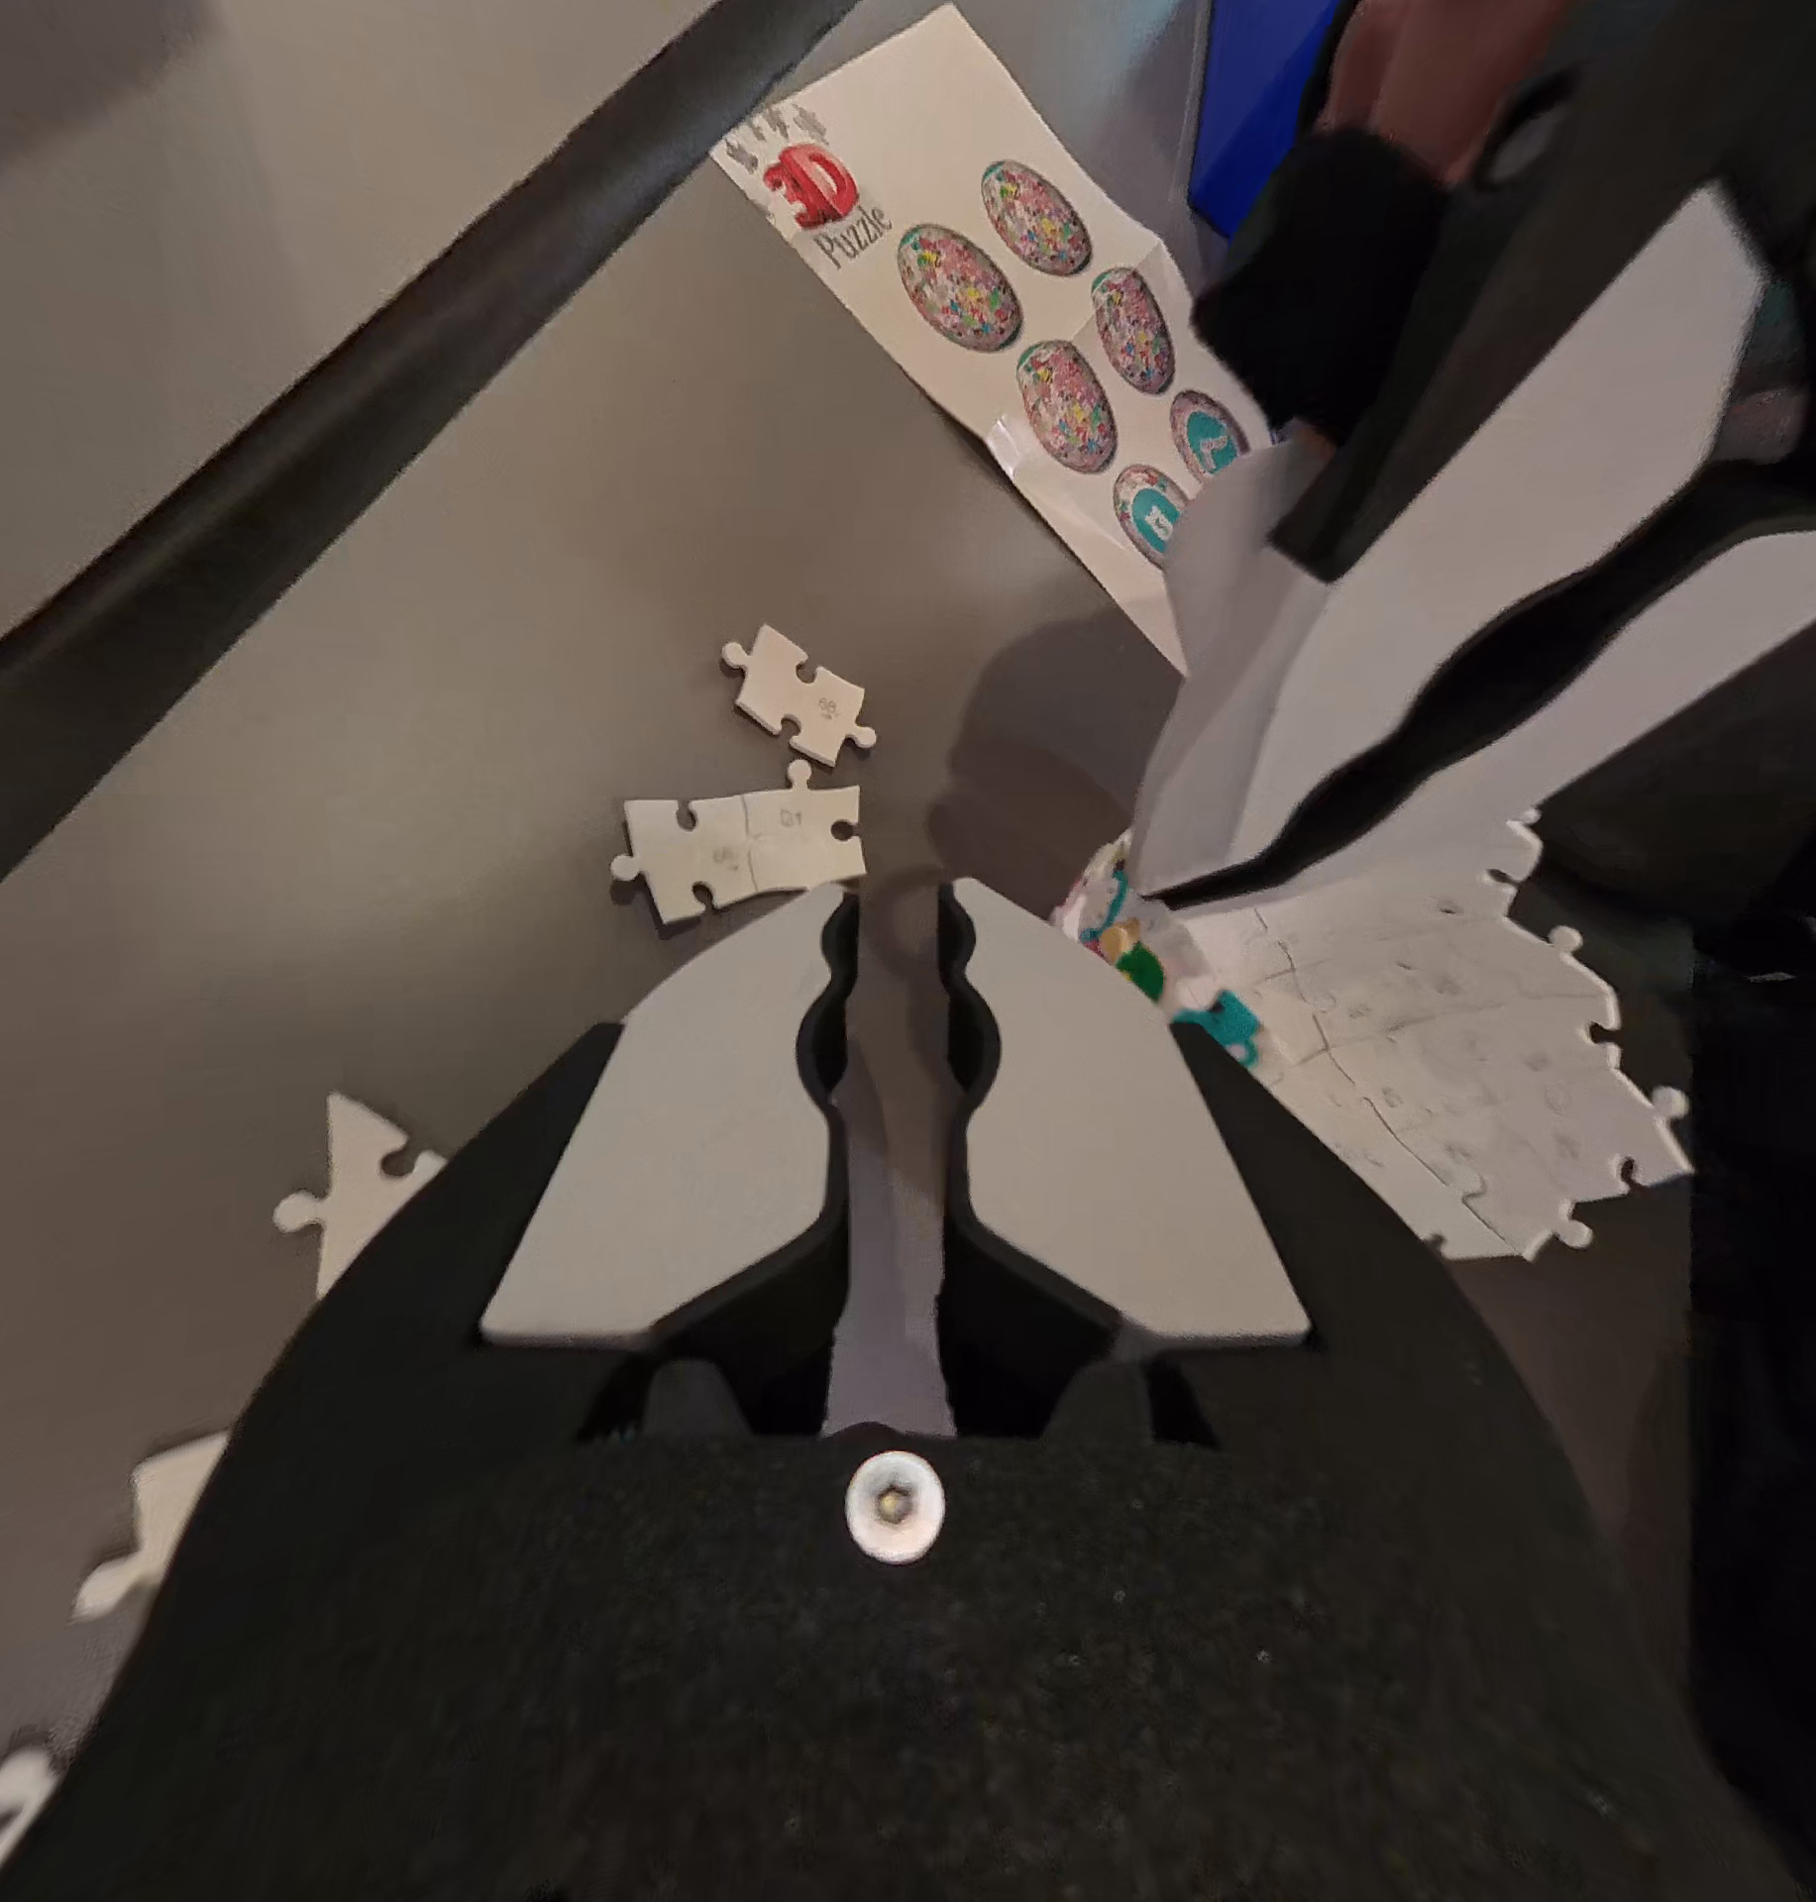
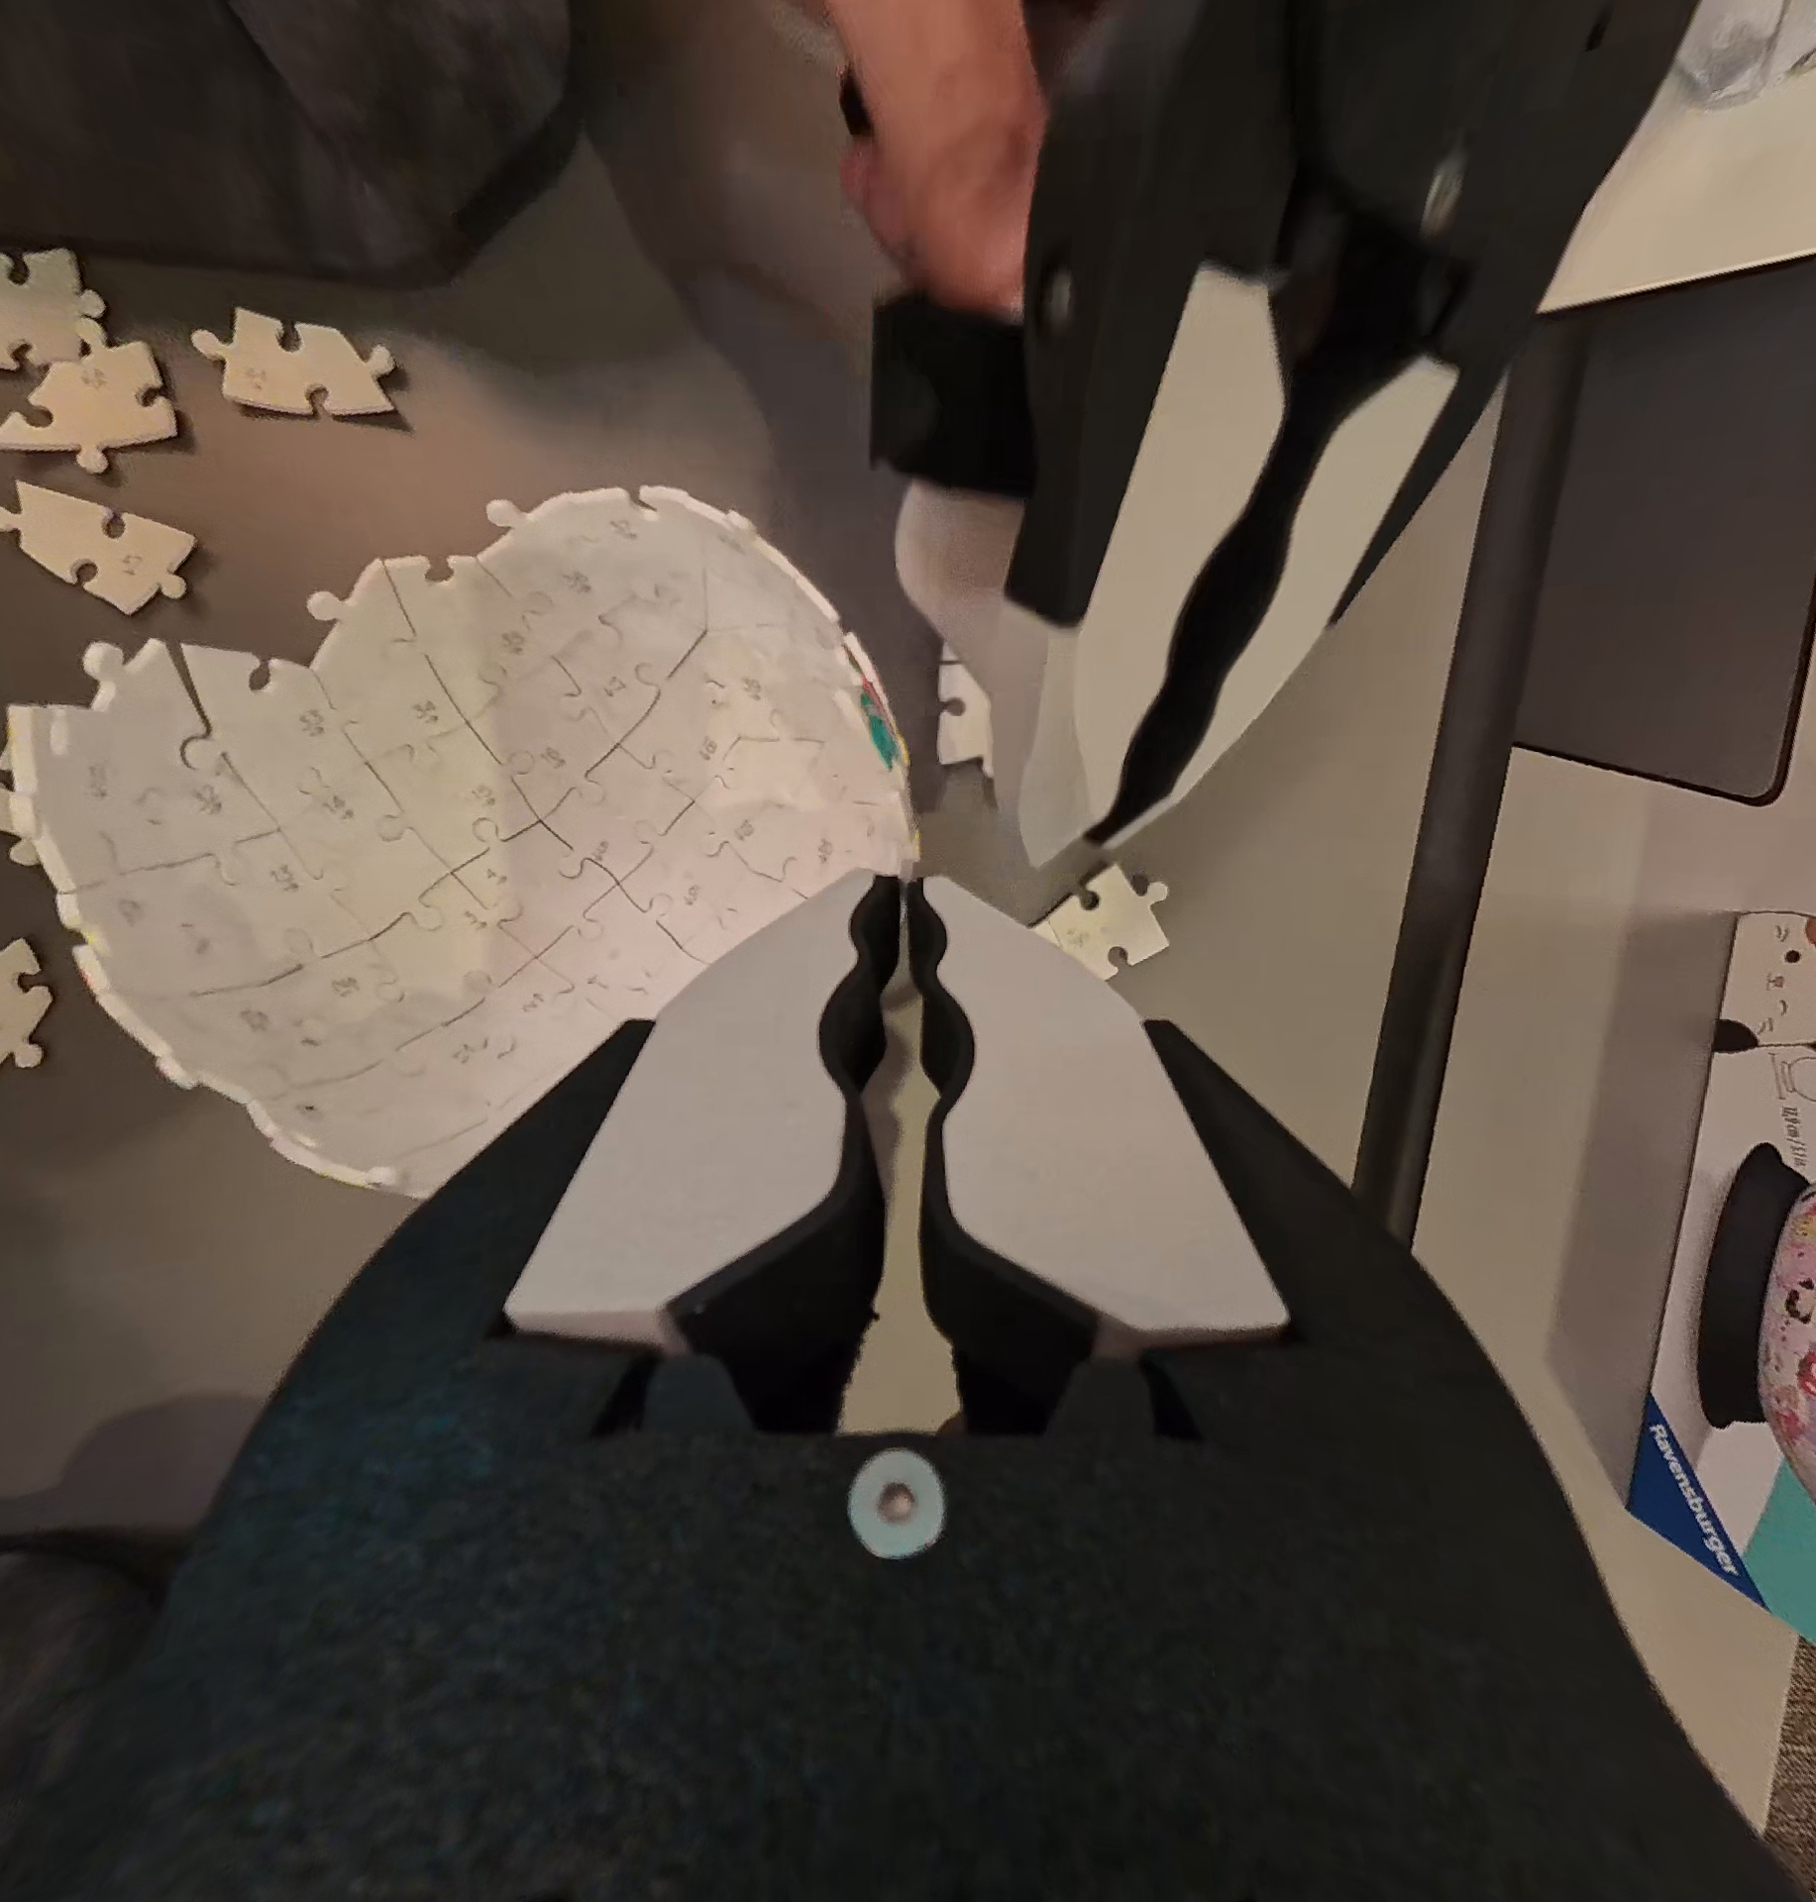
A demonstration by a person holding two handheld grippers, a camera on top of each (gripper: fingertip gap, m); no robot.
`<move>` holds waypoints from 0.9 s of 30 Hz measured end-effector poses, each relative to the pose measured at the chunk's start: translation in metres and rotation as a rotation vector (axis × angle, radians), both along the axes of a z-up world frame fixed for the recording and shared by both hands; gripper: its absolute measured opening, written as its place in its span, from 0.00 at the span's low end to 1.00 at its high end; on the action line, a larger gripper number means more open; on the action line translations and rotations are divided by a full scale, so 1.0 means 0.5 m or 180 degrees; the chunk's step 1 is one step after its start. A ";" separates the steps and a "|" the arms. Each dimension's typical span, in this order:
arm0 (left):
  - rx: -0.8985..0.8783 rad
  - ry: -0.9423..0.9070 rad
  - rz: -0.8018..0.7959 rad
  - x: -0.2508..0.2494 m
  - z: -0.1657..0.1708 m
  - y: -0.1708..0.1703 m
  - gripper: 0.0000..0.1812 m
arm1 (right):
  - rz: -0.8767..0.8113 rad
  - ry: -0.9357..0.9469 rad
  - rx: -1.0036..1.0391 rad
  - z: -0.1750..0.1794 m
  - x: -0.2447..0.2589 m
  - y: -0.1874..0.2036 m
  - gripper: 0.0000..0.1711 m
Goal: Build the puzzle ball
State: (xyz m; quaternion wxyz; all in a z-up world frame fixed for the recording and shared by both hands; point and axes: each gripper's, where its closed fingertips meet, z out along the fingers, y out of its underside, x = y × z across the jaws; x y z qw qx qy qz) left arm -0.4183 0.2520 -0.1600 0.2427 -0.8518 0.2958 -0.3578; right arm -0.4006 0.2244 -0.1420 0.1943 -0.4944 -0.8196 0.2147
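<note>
Your right tongs [image 2: 905, 893] sit nearly together, tips at the near rim of the half-built puzzle ball [image 2: 450, 823] on the worktop [image 2: 574, 412]. Your left tongs [image 1: 898, 906] stand slightly apart, empty. Only their view shows the far instruction leaflet [image 1: 986, 268]; only the right shows the puzzle box [image 2: 1768, 1338].

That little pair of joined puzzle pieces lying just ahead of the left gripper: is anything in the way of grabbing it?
Nothing visible blocks it. The joined pair lies on bare grey table just beyond and slightly left of the left gripper, whose jaws stand slightly apart and empty. The half-built ball shell and right gripper sit off to the right.
</note>
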 end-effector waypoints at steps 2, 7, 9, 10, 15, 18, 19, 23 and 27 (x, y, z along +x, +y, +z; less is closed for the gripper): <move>0.0014 -0.0008 0.0007 -0.016 0.025 -0.013 0.12 | 0.0003 0.0017 0.0014 0.000 -0.002 -0.001 0.01; 0.0137 0.0227 -0.0155 -0.042 0.054 -0.056 0.21 | 0.0005 0.0025 0.0023 -0.001 -0.003 -0.001 0.01; 0.0118 0.0247 -0.0318 -0.036 0.057 -0.078 0.26 | 0.0004 0.0032 0.0029 -0.001 -0.004 -0.001 0.01; 0.0115 0.0270 -0.0404 -0.031 0.056 -0.088 0.27 | 0.0007 0.0036 0.0034 -0.001 -0.004 -0.001 0.01; 0.0159 0.0575 -0.0610 -0.007 0.034 -0.106 0.33 | 0.0003 0.0038 0.0036 -0.001 -0.004 -0.001 0.01; 0.0265 0.0837 -0.0572 -0.003 0.020 -0.096 0.34 | 0.0001 0.0040 0.0037 -0.001 -0.004 -0.001 0.01; 0.0317 0.0900 -0.0547 -0.001 0.017 -0.091 0.33 | -0.0001 0.0040 0.0038 -0.001 -0.005 -0.001 0.01; 0.0518 0.0991 -0.0461 0.010 0.020 -0.073 0.30 | -0.0004 0.0056 0.0086 -0.001 -0.007 -0.001 0.01; 0.0599 0.0934 -0.0419 0.016 0.032 -0.068 0.29 | 0.0023 0.0088 0.0169 0.000 -0.009 -0.003 0.01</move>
